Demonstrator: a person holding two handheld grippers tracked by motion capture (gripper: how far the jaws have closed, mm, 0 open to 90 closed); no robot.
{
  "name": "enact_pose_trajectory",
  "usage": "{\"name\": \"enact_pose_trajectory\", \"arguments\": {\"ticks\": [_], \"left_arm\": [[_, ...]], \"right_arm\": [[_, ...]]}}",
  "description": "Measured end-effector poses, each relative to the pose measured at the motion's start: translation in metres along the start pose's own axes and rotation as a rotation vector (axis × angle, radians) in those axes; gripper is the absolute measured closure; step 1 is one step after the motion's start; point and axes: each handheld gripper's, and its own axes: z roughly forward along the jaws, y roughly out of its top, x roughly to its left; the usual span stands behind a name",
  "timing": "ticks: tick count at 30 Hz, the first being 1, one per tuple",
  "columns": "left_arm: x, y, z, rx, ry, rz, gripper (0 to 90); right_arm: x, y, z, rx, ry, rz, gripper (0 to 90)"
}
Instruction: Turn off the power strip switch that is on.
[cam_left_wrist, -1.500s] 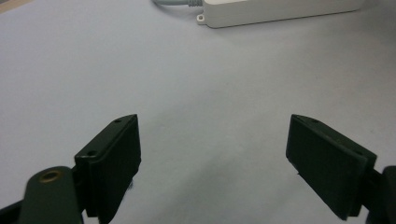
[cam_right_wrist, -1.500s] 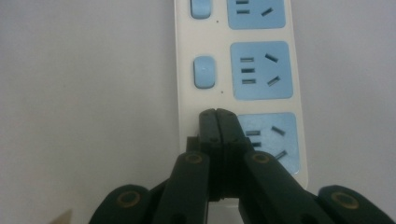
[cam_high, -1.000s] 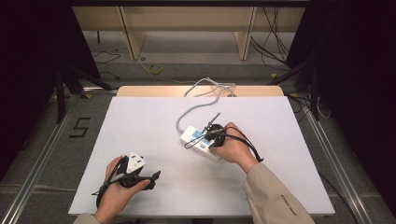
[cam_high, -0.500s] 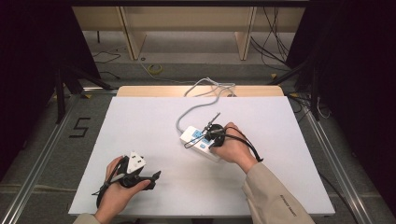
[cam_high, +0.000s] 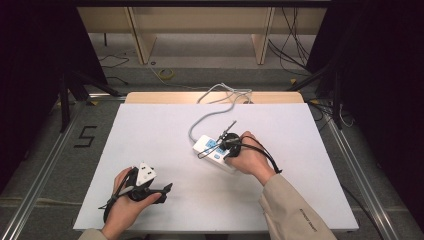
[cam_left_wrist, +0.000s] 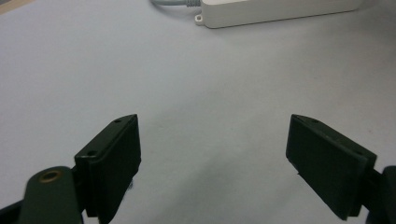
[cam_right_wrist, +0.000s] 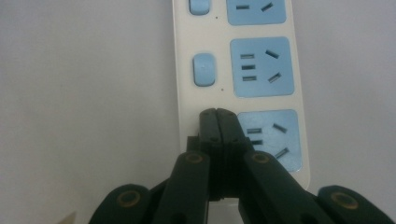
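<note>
My right gripper (cam_right_wrist: 217, 114) has jaws pressed together, tips on the power strip (cam_right_wrist: 243, 70) over the spot beside its nearest blue socket (cam_right_wrist: 270, 140). Strip lies mid-table (cam_high: 150, 125). My left gripper (cam_left_wrist: 212, 154) gapes wide over bare table, strip (cam_left_wrist: 280, 11) well ahead.

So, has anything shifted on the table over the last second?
Nothing visibly changed. The right gripper stays with jaws shut over the nearest blue switch spot of the power strip, the left gripper stays open near the table's front edge, and the grey cord lies as before.
</note>
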Motion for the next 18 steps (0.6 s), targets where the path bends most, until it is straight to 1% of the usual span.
{"name": "enact_pose_trajectory", "arguments": {"ticks": [3, 4, 6, 9, 18], "left_arm": [[0.0002, -0.0002, 0.0001, 0.001, 0.000, 0.000, 17.8], [0.0002, -0.0003, 0.0002, 0.001, 0.000, -0.001, 17.8], [0.0002, -0.0003, 0.0002, 0.001, 0.000, -0.001, 17.8], [0.0003, -0.0003, 0.0003, 0.002, -0.001, -0.001, 17.8], [0.0003, -0.0004, 0.0002, 0.001, -0.001, -0.001, 17.8]], "right_arm": [[0.0001, 0.0000, 0.0002, -0.002, -0.008, -0.014, 90.0], [0.0009, 0.0001, 0.0000, -0.001, -0.008, -0.009, 90.0], [0.0006, -0.0002, 0.0001, -0.004, -0.010, -0.013, 90.0], [0.0003, -0.0010, -0.0002, -0.008, -0.003, -0.001, 90.0], [0.0005, -0.0017, -0.0004, -0.013, -0.007, -0.005, 90.0]]}}
